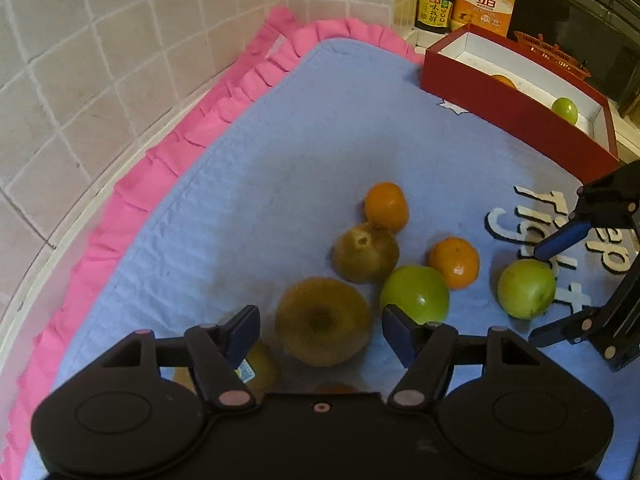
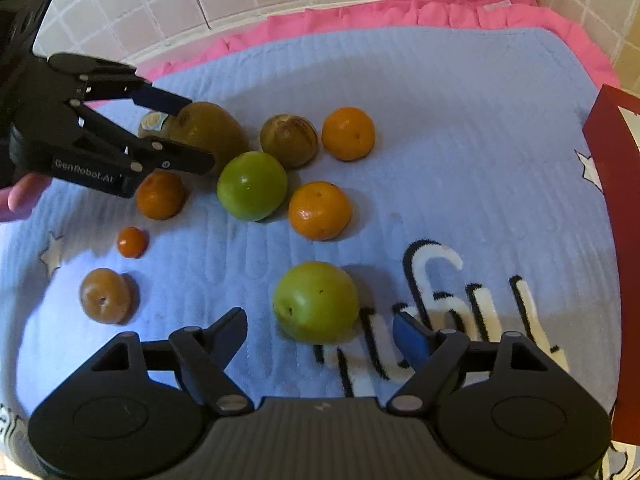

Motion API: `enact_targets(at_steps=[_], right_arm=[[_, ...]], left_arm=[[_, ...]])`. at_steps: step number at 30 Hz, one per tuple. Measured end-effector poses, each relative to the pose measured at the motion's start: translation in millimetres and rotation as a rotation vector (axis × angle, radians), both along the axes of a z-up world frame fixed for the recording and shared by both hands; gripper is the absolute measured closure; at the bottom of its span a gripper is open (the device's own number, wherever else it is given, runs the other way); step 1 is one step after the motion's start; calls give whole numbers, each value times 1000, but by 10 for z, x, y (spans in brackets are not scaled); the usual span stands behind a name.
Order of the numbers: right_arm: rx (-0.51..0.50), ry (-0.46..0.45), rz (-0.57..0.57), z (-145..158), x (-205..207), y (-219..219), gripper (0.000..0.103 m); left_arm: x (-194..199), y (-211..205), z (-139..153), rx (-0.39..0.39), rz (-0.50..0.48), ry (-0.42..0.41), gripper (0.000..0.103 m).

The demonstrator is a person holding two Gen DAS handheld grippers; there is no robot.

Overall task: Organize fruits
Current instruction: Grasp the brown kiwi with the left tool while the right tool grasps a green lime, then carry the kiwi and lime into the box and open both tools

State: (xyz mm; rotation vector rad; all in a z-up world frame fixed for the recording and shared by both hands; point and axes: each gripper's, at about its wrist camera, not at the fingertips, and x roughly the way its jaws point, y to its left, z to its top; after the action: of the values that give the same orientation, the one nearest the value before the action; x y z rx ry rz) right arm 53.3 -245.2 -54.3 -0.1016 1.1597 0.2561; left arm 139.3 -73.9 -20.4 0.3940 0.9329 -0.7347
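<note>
Fruit is scattered on the blue mat (image 2: 400, 92). A green apple (image 2: 316, 302) lies at 12 o'clock from the right hand-held gripper (image 2: 320, 334), which is spread wide and empty. The left hand-held gripper (image 1: 320, 332), likewise open and empty, is positioned around a brown pear (image 1: 322, 320).

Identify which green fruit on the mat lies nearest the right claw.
The lone green fruit, right before the open right claw; the other green fruit sits farther off among oranges.

A home kitchen: tiled wall (image 1: 80, 80), soy sauce bottle (image 1: 434, 4) and dish soap jug (image 1: 486, 0) on the counter (image 1: 420, 40).
</note>
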Motion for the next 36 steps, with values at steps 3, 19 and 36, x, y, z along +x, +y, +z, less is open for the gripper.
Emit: enact_targets(at_steps=[3, 19, 36], right_arm=[[17, 5, -14, -25, 0, 5, 27], [67, 7, -66, -63, -32, -143, 55], [116, -309, -260, 1222, -418, -1578, 76]], left_arm=[[42, -40, -38, 12, -11, 7, 23], [46, -33, -138, -16, 86, 29, 39], [139, -1034, 938, -320, 125, -45, 39]])
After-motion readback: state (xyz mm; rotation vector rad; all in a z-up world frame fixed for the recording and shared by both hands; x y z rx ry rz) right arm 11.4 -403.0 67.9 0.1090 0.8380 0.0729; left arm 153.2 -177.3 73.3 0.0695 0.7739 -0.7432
